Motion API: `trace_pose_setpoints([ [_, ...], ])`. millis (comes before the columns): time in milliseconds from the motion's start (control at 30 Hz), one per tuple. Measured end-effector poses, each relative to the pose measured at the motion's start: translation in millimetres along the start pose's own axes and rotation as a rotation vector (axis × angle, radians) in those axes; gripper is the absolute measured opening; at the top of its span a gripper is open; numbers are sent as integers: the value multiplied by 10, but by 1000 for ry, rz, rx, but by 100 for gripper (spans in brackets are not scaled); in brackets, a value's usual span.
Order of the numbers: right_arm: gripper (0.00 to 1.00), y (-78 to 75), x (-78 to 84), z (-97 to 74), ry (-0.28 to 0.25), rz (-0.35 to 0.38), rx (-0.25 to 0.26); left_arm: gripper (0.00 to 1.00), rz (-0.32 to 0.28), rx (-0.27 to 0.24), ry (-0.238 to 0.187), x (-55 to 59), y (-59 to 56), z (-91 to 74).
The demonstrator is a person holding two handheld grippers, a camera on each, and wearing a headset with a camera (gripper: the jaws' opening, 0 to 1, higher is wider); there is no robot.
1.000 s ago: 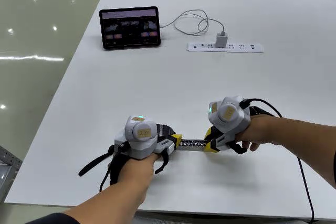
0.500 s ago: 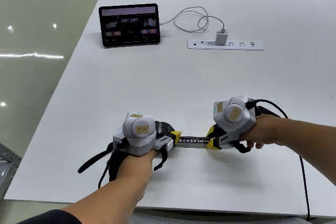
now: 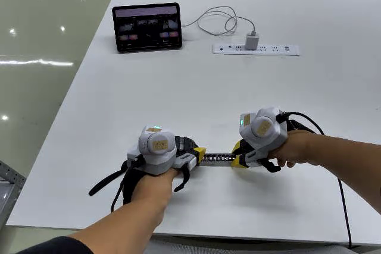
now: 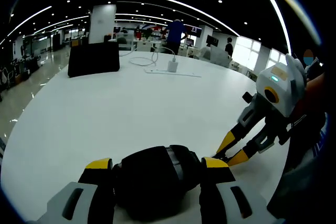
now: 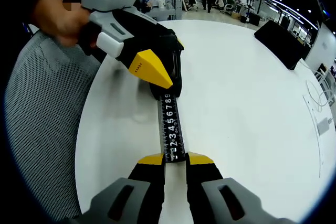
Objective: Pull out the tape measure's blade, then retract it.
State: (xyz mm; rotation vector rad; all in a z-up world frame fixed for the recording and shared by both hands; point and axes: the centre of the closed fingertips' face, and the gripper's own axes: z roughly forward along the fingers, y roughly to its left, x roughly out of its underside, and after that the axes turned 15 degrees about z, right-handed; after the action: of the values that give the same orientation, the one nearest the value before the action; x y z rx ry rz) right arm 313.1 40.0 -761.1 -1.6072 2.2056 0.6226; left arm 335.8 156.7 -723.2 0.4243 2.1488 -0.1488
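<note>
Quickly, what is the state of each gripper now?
Left gripper: shut on the tape measure case.
Right gripper: shut on the blade end.

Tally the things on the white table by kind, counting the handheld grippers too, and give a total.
grippers: 2 (left gripper, right gripper)
tape measure: 1
tablet: 1
power strip: 1
charger with cable: 1
Total: 6

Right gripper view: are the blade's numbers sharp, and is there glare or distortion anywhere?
Right gripper view: the digits on the blade are sharp and readable, but the fisheye bends the table edge. Head view: bright streaks of glare lie on the glossy floor. Left gripper view: the tape measure case is dark, with little detail.
</note>
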Motion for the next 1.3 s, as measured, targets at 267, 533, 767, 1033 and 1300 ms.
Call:
trace_pose_setpoints([
  [267, 10, -3, 2, -1, -1, 12, -4, 63, -1, -7, 11, 12, 5, -3],
  [533, 11, -3, 0, -4, 4, 12, -1, 62, -18, -46, 47, 46, 5, -32],
  [767, 11, 1, 3, -10, 8, 11, 1, 59, 8, -34, 46, 48, -6, -38],
  [1033, 11, 83, -119, 71, -14, 21, -9, 59, -7, -11, 44, 43, -2, -47],
  [1300, 11, 107, -254, 179, -27, -1, -7, 59, -19, -18, 46, 43, 6, -44],
])
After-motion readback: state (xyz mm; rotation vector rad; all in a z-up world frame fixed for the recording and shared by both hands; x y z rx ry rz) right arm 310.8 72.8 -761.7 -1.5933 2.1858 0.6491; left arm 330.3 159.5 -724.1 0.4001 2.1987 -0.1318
